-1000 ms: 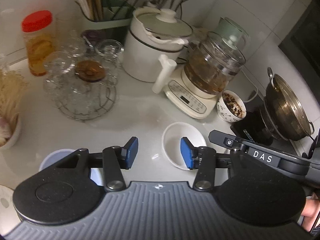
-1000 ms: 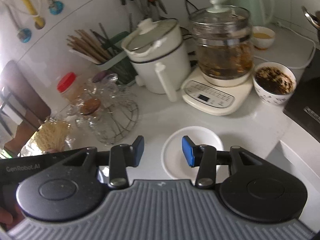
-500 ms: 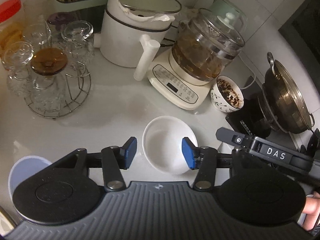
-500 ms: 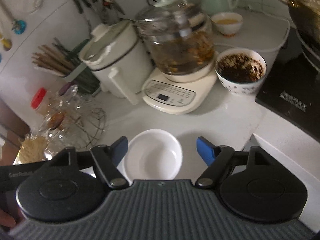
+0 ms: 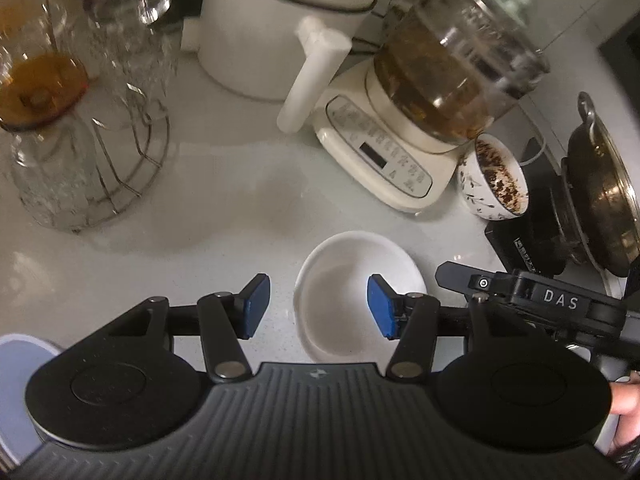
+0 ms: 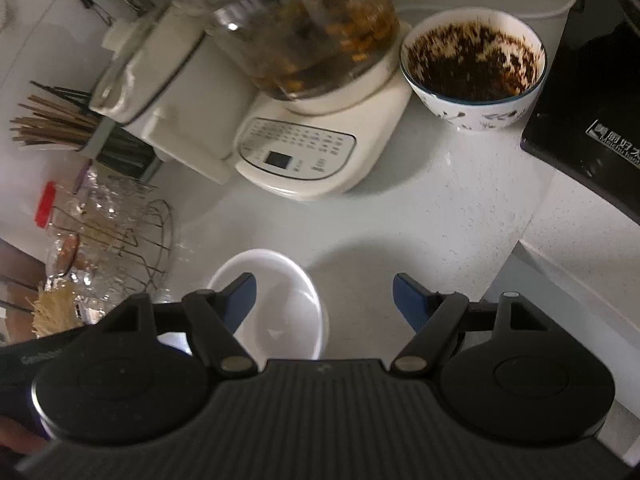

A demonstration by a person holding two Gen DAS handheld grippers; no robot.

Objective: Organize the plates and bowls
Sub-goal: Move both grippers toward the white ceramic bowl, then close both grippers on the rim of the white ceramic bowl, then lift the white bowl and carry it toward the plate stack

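A small empty white bowl [image 5: 352, 280] stands upright on the pale counter [image 5: 224, 216]. My left gripper [image 5: 318, 308] hangs open just above it, one blue pad outside the bowl's left rim and the other over its inside; neither pad presses on it. In the right wrist view the same white bowl [image 6: 280, 312] lies low and left of centre. My right gripper [image 6: 326, 296] is open wide there, its left pad over the bowl and its right pad over bare counter. A patterned bowl [image 6: 472, 64] with dark residue stands behind, beside the kettle base.
A glass kettle on a cream base [image 5: 400, 152], a white pot [image 5: 272, 28] and a wire rack of glasses [image 5: 80, 140] crowd the back. A black cooktop [image 6: 592, 120] with a pan [image 5: 600, 192] is on the right. A pale blue round dish [image 5: 16, 380] sits lower left.
Both grippers have come down and forward toward the white bowl, which now looks larger. The right gripper's jaws have spread much wider; the left's have widened a little.
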